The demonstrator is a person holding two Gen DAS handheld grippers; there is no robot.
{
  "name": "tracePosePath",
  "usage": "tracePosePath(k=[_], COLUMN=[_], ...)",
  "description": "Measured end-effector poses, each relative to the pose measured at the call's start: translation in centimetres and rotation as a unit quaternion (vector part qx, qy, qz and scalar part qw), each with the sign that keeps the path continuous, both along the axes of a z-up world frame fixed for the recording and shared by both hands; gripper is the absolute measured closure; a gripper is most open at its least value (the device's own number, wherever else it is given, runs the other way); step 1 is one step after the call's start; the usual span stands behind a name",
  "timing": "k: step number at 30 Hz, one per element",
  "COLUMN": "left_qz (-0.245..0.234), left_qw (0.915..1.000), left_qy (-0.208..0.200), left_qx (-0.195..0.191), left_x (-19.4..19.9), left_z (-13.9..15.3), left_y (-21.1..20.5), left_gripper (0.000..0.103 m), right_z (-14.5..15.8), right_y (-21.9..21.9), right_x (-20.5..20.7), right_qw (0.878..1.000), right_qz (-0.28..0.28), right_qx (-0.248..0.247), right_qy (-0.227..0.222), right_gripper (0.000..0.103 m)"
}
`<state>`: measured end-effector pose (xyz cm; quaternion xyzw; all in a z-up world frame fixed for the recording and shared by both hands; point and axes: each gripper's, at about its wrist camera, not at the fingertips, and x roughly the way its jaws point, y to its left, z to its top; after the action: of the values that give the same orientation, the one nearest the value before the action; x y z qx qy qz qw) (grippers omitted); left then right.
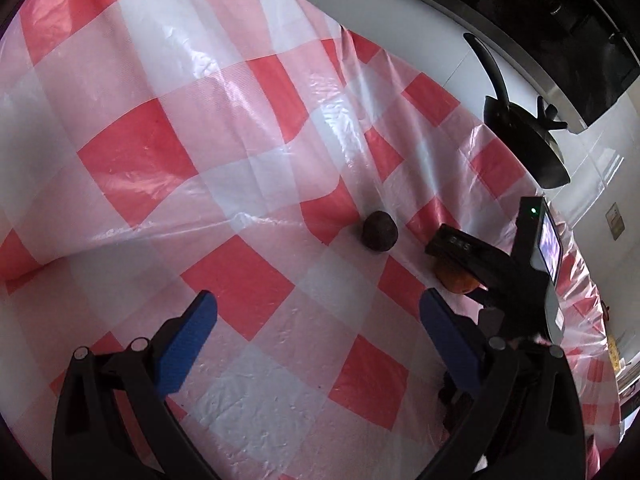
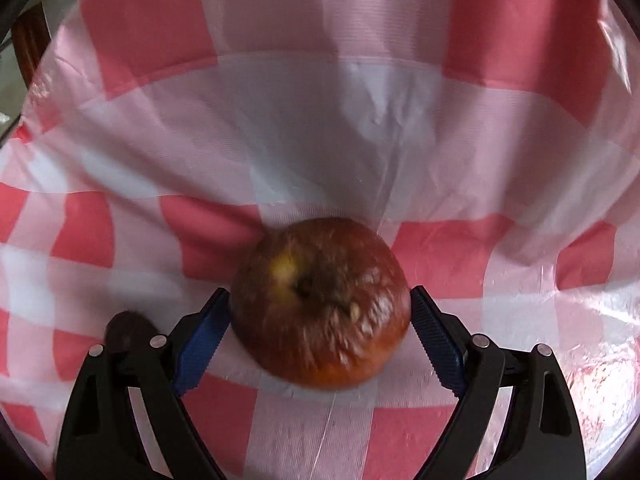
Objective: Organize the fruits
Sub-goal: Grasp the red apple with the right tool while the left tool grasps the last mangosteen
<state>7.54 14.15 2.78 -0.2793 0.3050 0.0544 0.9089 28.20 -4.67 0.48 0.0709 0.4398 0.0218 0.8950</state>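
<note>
A reddish-brown apple (image 2: 320,304) with a yellow patch near its stem pit rests on the red-and-white checked tablecloth (image 2: 320,120). My right gripper (image 2: 320,300) straddles it. Its blue fingertips (image 2: 218,312) sit right at the apple's two sides and the jaws stand wide; the view is blurred. A small dark round fruit (image 2: 124,328) lies to the left, partly behind that gripper's arm. From the left wrist view, the same dark fruit (image 1: 379,232) lies ahead, and the right gripper (image 1: 456,258) covers most of the apple (image 1: 460,282). My left gripper (image 1: 316,312) is open and empty above the cloth.
A black pan (image 1: 528,144) with a long handle sits on the white counter (image 1: 400,32) past the cloth's far right edge. The plastic cloth is creased, with a raised fold (image 1: 348,92) running toward the dark fruit.
</note>
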Motion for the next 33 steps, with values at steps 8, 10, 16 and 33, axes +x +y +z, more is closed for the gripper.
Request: tracePosePath(k=[8, 10, 16, 33], left_qz=[0.002, 0.002, 0.000, -0.046], left_qw=[0.9996, 0.9995, 0.9994, 0.9752], left_qy=[0.004, 0.005, 0.008, 0.124], left_qx=[0.029, 0.033, 0.034, 0.178], left_x=[0.0, 0.0, 0.0, 10.8], left_z=[0.2, 0.2, 0.2, -0.2], left_y=[-0.7, -0.8, -0.9, -7.6], left_gripper=[0.002, 0.002, 0.002, 0.004], right_z=[0.6, 0.9, 1.4, 1.2], right_y=[-2.7, -5.1, -11.7, -16.4], right_x=[-4.2, -6.9, -12.4, -13.2], right_qw=[0.999, 0.997, 0.992, 0.976], right_qz=[-0.009, -0.024, -0.077, -0.113], right_qx=[0.037, 0.055, 0.069, 0.148], right_qy=[-0.023, -0.043, -0.070, -0.115], right_gripper=[0.038, 0.038, 0.038, 0.038])
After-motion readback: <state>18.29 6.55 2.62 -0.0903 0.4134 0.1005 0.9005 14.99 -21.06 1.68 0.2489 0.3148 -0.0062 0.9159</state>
